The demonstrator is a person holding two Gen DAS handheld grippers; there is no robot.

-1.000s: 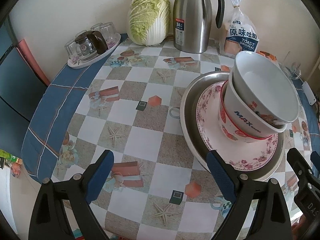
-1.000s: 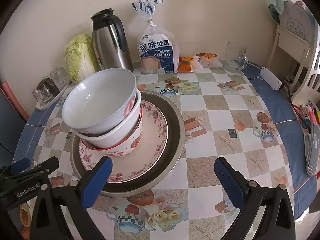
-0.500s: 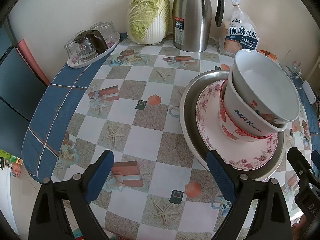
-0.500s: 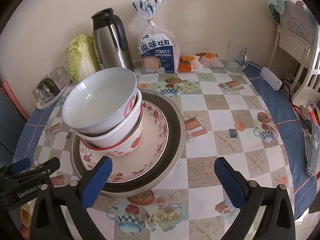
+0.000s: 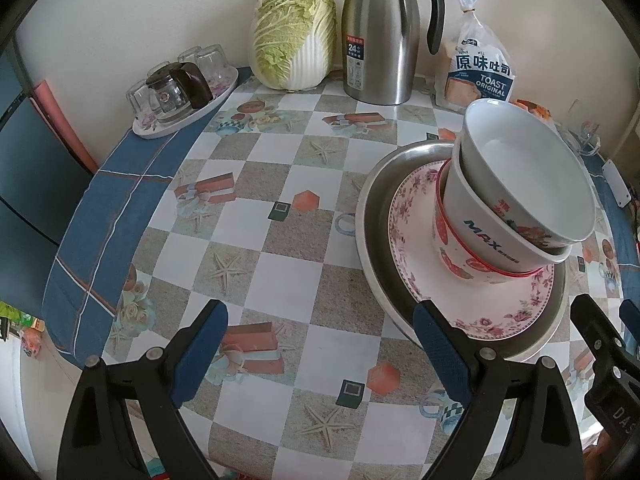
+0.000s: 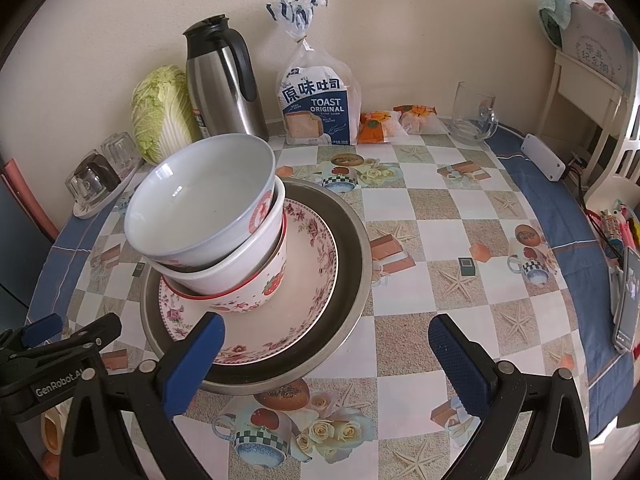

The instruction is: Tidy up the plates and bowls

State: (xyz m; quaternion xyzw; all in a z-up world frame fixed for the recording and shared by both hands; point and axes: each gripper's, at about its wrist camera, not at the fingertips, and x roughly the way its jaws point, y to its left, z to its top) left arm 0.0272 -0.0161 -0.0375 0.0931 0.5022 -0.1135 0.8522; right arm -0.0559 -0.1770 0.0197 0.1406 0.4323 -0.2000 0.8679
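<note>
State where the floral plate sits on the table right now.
In both views the floral plate lies inside the metal basin, under three nested bowls, in front of the steel flask.

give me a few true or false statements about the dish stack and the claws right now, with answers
1. Three bowls are nested on the floral plate. True.
2. The floral plate sits straight on the tablecloth. False: it lies inside a metal basin.
3. The left claw is shut on the basin rim. False: it is open and holds nothing.
4. The right claw is open and empty. True.
5. The steel jug stands between the cabbage and the toast bag. True.
6. The top bowl holds soup. False: it looks empty.
</note>
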